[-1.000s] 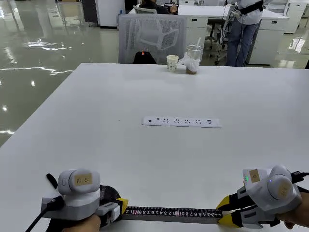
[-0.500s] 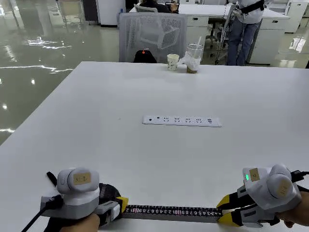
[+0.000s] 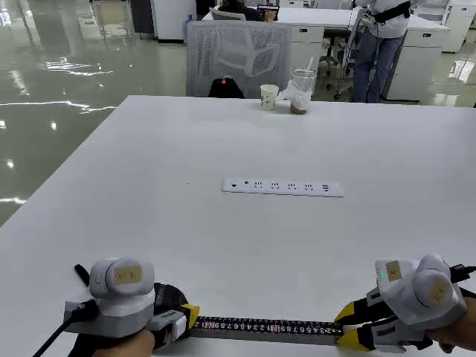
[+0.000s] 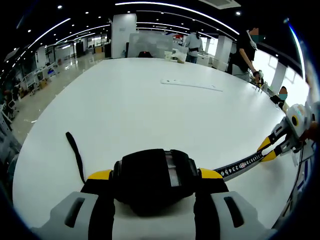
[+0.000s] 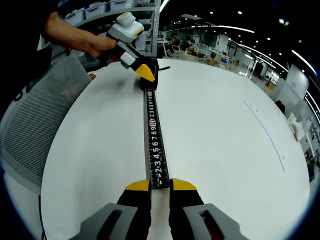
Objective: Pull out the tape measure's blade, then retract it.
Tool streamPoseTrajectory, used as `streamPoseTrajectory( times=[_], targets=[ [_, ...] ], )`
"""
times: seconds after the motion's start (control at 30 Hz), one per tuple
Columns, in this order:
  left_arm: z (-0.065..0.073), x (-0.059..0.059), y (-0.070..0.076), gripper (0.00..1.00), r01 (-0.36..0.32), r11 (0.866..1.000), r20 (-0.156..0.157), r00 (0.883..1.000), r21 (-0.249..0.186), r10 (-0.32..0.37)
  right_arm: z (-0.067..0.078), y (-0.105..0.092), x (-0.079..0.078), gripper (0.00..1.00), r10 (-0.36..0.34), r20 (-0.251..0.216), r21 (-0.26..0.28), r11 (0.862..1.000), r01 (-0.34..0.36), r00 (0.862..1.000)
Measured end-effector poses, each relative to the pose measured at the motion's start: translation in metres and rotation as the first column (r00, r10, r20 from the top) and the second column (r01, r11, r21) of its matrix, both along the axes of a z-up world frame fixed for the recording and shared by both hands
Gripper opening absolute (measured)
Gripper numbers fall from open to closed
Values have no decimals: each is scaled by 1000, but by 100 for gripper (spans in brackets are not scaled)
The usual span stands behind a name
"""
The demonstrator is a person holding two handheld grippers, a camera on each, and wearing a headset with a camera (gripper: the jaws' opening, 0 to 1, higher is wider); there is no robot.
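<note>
Evidently springy and thin, the blade [image 5: 152, 135] lies drawn along the surface [image 5: 225, 150]; right claw [image 5: 160, 186] pinches its tip, lower centre; left claw [image 4: 155, 176] clamps the case [image 4: 150, 167].

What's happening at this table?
A person holds a claw in each hand. The left claw grips the black tape measure, and the right claw pinches the end of its blade, which lies drawn out flat along the white table between them. A power strip lies farther back, untouched.
</note>
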State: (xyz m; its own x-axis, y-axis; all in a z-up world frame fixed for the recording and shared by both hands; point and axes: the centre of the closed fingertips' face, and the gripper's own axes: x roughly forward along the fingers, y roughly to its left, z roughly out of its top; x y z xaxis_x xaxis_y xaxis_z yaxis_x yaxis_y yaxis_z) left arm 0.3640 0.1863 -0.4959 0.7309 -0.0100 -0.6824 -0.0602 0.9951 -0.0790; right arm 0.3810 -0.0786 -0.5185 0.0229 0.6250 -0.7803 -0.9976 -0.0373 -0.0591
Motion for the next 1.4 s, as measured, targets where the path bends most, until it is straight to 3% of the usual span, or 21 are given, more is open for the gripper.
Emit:
streamPoseTrajectory(
  times=[1.4],
  targets=[
    [0,1,1,59,4,1000,2,1000,-9,-4,0,36,-5,9,19,-9,31,999,-19,1000]
  ],
)
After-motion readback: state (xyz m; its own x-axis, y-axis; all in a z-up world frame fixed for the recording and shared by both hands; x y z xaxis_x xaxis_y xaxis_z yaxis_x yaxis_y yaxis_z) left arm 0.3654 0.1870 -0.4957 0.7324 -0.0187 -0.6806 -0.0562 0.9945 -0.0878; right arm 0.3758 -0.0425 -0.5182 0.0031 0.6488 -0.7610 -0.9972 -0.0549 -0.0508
